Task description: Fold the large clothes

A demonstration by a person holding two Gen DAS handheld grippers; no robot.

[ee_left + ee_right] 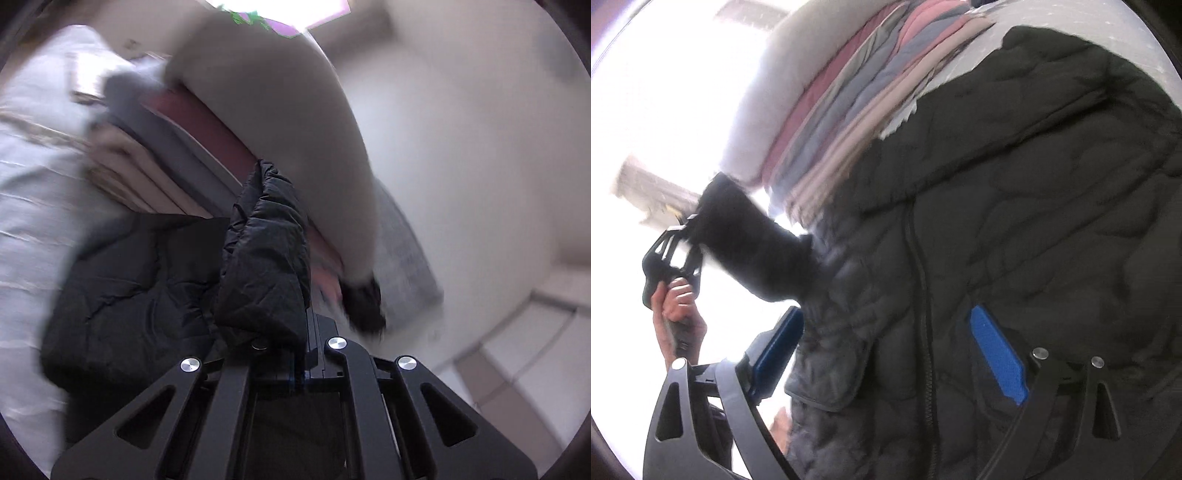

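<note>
The black quilted jacket is lying spread on a white bed, front side up, its zip closed down the middle and a flap pocket showing beside it. Its padding is puffy and stitched in wavy channels, so it is likely to be springing back from any crease. One sleeve is being held up off the body of the garment; in the right wrist view it is reaching out leftward to the left tongs, and the picture is blurring with motion there.

The fold is judged to be at an early stage: the body is still lying open and flat, no lengthwise or crosswise fold is showing, and only this sleeve is being brought across. The far sleeve and hem are not clearly showing.

The left tongs are clenched on the sleeve end, the fabric bunching up out of the fingers. The right tongs are standing released, their blue pads wide apart over the jacket front on either side of the zip, not pressing on the cloth as far as can be told. A hand is gripping the left handle.

Beyond the jacket, a stack of folded clothes in pink, grey and beige is lying against a pale cushion.
</note>
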